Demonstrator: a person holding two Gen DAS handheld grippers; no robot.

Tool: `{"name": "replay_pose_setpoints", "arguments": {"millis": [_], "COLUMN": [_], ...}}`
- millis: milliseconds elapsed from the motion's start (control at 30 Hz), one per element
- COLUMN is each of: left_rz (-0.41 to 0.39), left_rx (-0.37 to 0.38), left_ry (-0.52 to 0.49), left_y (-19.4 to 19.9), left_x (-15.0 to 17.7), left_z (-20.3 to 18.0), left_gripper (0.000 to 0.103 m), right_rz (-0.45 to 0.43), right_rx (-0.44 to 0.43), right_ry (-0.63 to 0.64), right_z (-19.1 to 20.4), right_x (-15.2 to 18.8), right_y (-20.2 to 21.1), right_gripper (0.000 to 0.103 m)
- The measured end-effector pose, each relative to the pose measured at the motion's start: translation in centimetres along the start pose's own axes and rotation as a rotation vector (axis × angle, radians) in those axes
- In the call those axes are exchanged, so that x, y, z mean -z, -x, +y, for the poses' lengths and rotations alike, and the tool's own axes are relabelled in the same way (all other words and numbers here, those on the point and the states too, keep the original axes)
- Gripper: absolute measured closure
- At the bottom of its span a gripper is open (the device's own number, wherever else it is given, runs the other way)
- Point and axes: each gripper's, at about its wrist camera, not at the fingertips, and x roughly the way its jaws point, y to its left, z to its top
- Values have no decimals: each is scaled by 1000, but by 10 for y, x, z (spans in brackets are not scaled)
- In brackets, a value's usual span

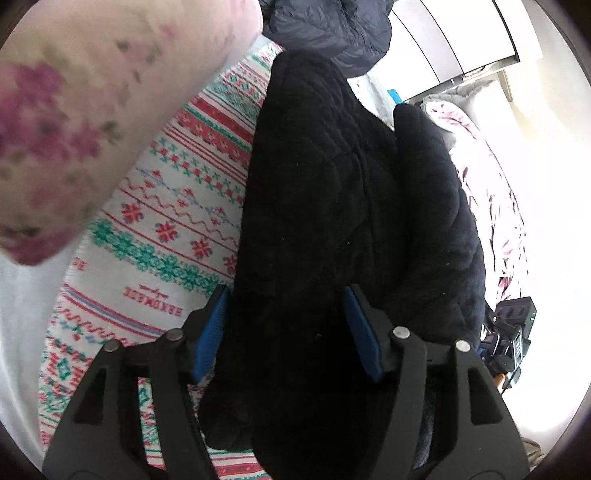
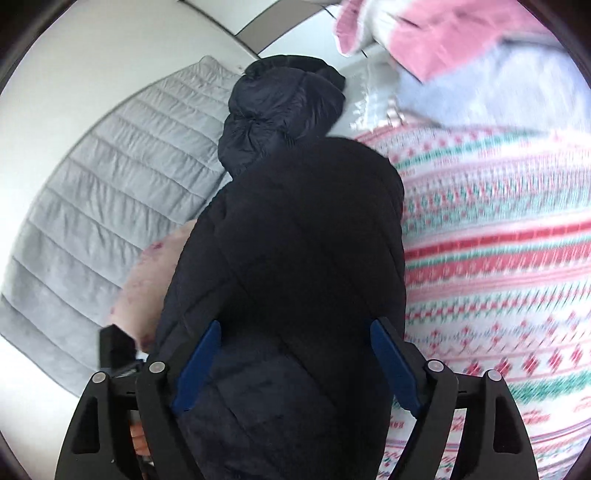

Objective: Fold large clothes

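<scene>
A large dark navy quilted garment (image 1: 332, 221) lies stretched out on a white blanket with red and green patterned bands (image 1: 173, 206). My left gripper (image 1: 288, 295) stands over its near end with blue pads (image 1: 218, 328) spread. The cloth fills the gap between them, and I see no pinch. In the right wrist view the same garment (image 2: 295, 240) runs away from my right gripper (image 2: 295, 325). That gripper's blue pads (image 2: 391, 365) stand wide apart over the cloth, not pressing on it. A floral sleeve (image 2: 147, 280) and part of the left gripper (image 2: 114, 343) show at the garment's left edge.
A second dark puffy garment (image 2: 280, 110) is bunched at the far end of the navy one. A grey quilted cover (image 2: 110, 184) lies to the left, pink and white cloth (image 2: 424, 33) at the top right. A blurred floral sleeve (image 1: 74, 110) fills the left wrist view's upper left. Floral bedding (image 1: 491, 184) and a black device (image 1: 513, 321) sit at the right.
</scene>
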Motion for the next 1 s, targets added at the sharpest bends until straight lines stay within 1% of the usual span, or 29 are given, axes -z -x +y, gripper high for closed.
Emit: {"name": "replay_pose_setpoints", "arguments": {"millis": [33, 100, 133, 200, 300, 400, 467, 633, 733, 767, 833, 933, 1000], "left_rz": [3, 8, 10, 11, 11, 18, 25, 22, 39, 48, 44, 28, 14], "left_rx": [1, 14, 19, 13, 1, -3, -9, -13, 13, 24, 6, -8, 7], "left_ry": [-2, 1, 1, -9, -32, -33, -26, -29, 10, 21, 5, -3, 4], "left_y": [-3, -5, -6, -8, -9, -13, -14, -17, -22, -24, -24, -23, -23], "left_x": [0, 0, 0, 2, 5, 4, 4, 4, 2, 2, 3, 5, 6], "left_z": [0, 2, 3, 2, 0, 0, 2, 0, 5, 6, 5, 1, 0], "left_gripper": [38, 37, 37, 37, 37, 32, 27, 27, 26, 25, 21, 21, 28], "right_rz": [3, 12, 15, 21, 19, 31, 37, 38, 41, 43, 46, 41, 36], "right_rx": [-23, -70, -84, -108, -136, -154, -158, -156, -161, -167, -178, -182, -179], "right_ry": [-29, -91, -111, -136, -140, -147, -145, -144, -137, -135, -132, -133, -120], "right_z": [-7, -19, -24, -30, -37, -43, -44, -46, -45, -45, -46, -48, -45], "right_x": [2, 8, 10, 14, 14, 15, 15, 17, 15, 14, 14, 14, 14], "right_y": [-2, -5, -8, -16, -19, -19, -19, -20, -25, -26, -27, -27, -27], "right_gripper": [11, 2, 0, 0, 0, 0, 0, 0, 0, 0, 0, 0, 0]}}
